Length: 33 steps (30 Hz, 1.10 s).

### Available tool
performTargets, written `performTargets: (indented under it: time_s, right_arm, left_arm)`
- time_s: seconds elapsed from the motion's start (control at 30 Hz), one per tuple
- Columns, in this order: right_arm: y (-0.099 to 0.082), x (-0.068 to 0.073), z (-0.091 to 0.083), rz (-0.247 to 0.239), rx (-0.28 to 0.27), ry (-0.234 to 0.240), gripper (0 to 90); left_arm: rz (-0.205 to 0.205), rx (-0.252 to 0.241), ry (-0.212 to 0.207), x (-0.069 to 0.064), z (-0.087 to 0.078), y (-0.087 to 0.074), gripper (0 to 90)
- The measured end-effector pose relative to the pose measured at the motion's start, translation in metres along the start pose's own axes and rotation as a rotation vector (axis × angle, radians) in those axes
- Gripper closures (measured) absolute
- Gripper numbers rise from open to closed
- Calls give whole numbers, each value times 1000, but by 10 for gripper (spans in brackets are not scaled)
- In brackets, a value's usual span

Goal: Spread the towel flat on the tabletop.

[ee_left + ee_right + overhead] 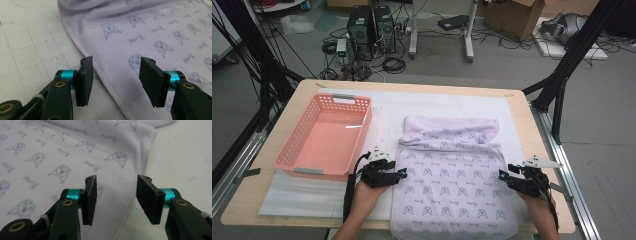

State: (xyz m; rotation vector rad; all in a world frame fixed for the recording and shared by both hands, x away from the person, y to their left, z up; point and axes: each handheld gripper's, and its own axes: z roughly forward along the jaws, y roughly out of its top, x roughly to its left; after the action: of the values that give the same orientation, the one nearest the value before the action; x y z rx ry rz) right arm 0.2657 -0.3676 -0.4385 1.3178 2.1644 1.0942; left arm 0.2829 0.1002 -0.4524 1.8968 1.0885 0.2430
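A pale lilac cloth (452, 175) printed with small blue animal faces lies spread on the white mat, its far end folded over. At the cloth's left edge (105, 75) my left gripper (401, 172) is open, its black pads (85, 80) straddling the hem without pressing it. My right gripper (503, 176) is open at the right edge (135, 197) of the cloth (62, 157), with the hem between the jaws and untouched. A hand holds each gripper at the table's near side.
A pink plastic basket (292, 155) stands to the left of the cloth on the white mat (382, 107). The wooden table (297, 97) ends close behind my hands. Black frame legs, computer towers (372, 32) and cables stand on the floor beyond.
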Motion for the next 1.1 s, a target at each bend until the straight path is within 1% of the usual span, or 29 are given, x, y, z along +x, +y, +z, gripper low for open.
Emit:
performTargets:
  time_s: [0.07,0.13,0.17,0.2,0.27,0.3,0.33,0.37,0.4,0.43,0.47,0.5,0.57,0.63,0.7,0.77,0.83,0.9,0.93,0.97,1.0,1.03,1.1]
  right_arm:
    - [-6,4,-5,-17,10,-1,503]
    - [-12,8,-10,-24,21,-2,503]
    - [-16,10,-12,-29,26,-7,502]
    - [-19,12,-15,-33,31,-15,503]
    - [-26,16,-20,-32,40,-6,509]
    - [-29,17,-23,-33,43,-4,522]
    - [-32,19,-25,-34,48,-1,556]
    - [-35,20,-27,-33,50,4,601]
    - [-37,22,-29,-30,48,-1,654]
    - [-40,23,-31,-24,45,8,754]
    - [-41,23,-33,-19,45,33,832]
    - [-43,24,-35,-14,45,46,847]
    - [-46,27,-38,-19,45,45,856]
    - [-48,27,-41,-22,46,51,860]
    - [-49,30,-43,-23,49,60,860]
    - [-49,32,-43,-21,56,79,860]
    - [-49,36,-43,-38,58,88,860]
    - [-49,39,-43,-49,60,95,861]
    - [-49,40,-44,-51,65,98,865]
    - [-51,40,-46,-53,67,105,868]
    - [-53,39,-49,-57,72,105,872]
    - [-55,39,-53,-61,73,103,875]
    - [-62,39,-62,-65,82,107,877]
  left_arm:
    - [4,-3,-17,-5,-6,-7,452]
    - [-1,-6,-14,-13,-10,-13,467]
    - [7,-1,-13,-18,-12,-16,486]
    - [24,-2,-7,-23,-13,-19,506]
    - [53,-10,25,-32,-16,-25,563]
    - [59,-14,45,-34,-17,-27,624]
    - [65,-15,65,-36,-19,-29,688]
    - [66,-10,73,-37,-20,-30,779]
    - [53,-13,69,-37,-22,-32,829]
    - [43,-14,67,-38,-24,-33,867]
    - [38,-19,74,-39,-26,-35,870]
    - [30,-24,79,-39,-28,-37,872]
    - [11,-25,87,-40,-34,-41,875]
    - [-5,-24,85,-38,-40,-45,876]
    - [-19,-20,81,-36,-47,-49,877]
    - [-34,-26,76,-34,-53,-53,877]
    - [-42,-26,75,-33,-57,-56,878]
    - [-41,-31,67,-32,-59,-59,877]
    - [-47,-38,64,-32,-60,-60,877]
    - [-43,-38,60,-33,-60,-60,876]
    - [-36,-36,55,-33,-60,-61,876]
    - [-38,-34,46,-34,-60,-61,876]
    - [-23,-23,29,-38,-62,-64,877]
